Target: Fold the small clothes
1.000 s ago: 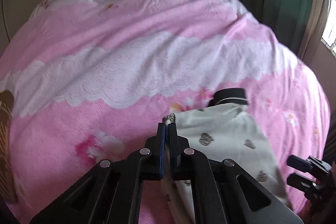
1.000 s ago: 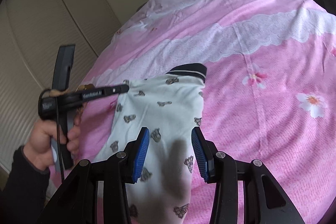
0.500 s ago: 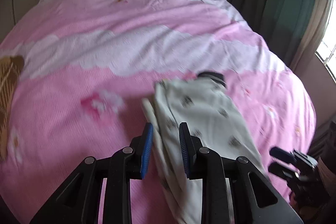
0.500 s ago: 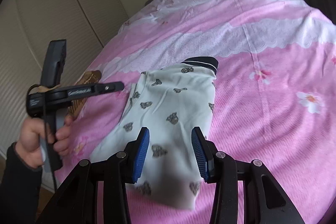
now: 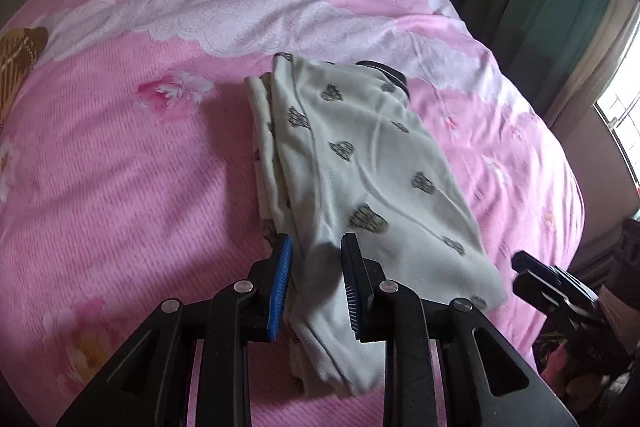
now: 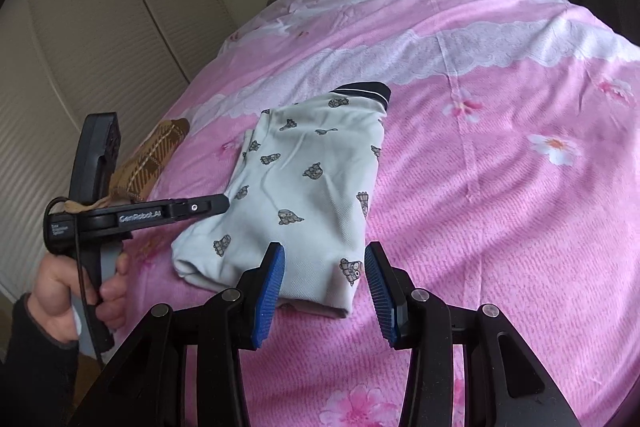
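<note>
Moved: left gripper (image 5: 316,259) has let go of the cloth and pulled back; the folded clothes (image 6: 304,187) now lie flat.
Left tool: pads apart, cloth between them but not squeezed.
Right gripper (image 6: 325,277): wide, holding nothing, over the near end.
Place: on the pink bed (image 6: 500,227), near its left edge.
Why: I think the fold is done, so I let it rest.

I see soft daylight from a window (image 5: 624,123) at right, slight motion blur, and dark, curved fisheye edges.
</note>
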`<state>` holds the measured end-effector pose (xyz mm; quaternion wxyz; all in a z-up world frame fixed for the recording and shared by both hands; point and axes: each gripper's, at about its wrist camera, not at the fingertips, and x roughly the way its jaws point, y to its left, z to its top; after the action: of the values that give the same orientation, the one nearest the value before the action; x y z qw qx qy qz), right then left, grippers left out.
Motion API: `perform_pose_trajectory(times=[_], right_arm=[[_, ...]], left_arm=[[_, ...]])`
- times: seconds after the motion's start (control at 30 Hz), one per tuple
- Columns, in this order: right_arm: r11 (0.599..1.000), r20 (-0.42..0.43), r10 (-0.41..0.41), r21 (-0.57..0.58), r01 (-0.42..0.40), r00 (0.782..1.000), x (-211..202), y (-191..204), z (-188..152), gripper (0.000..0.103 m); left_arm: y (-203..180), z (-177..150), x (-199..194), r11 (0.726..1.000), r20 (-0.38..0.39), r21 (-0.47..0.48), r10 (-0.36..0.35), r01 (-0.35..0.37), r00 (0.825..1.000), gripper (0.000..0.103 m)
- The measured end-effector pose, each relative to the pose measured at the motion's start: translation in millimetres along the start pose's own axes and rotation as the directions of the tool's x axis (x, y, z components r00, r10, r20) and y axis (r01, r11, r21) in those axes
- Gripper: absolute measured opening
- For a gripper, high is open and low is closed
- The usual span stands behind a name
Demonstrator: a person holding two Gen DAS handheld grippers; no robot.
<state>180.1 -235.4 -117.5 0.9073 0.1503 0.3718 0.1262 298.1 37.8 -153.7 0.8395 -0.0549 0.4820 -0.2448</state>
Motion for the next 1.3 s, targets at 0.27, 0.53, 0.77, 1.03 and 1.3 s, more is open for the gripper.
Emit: perform_pose_trajectory(times=[0.27, 0.53, 0.77, 1.03, 1.3], right_arm=[[0.999, 0.000, -0.003, -0.041, 0.003, 1.000, -4.8, 8.9, -3.0, 0.043], [0.991, 0.000, -0.034, -0.130, 0.034, 0.999, -10.3, 17.8, -19.1, 0.043], [0.983, -0.012, -0.108, -0.153, 0.105, 0.994, -1.3, 14.6, -27.8, 0.043], [0.972, -0.031, -0.161, -0.176, 0.153, 0.986, 18.5, 14.7, -30.6, 0.006], [0.974, -0.018, -0.161, -0.164, 0.155, 0.987, 12.5, 10.8, -38.2, 0.004]], left_arm=[[-4.8, -31.2, -37.5, 1.000, 0.044, -0.007, 0.022, -0.022, 0.999, 0.020], [-36.5, -74.5, -51.1, 0.977, 0.088, 0.164, 0.119, -0.132, 0.989, 0.033], [-45.5, -75.4, -35.6, 0.939, 0.143, 0.217, 0.239, -0.266, 0.960, 0.033], [-36.3, -70.9, -31.4, 0.939, 0.154, 0.174, 0.273, -0.298, 0.950, 0.014], [-23.0, -82.4, -30.9, 0.945, 0.126, 0.102, 0.296, -0.309, 0.947, 0.012]])
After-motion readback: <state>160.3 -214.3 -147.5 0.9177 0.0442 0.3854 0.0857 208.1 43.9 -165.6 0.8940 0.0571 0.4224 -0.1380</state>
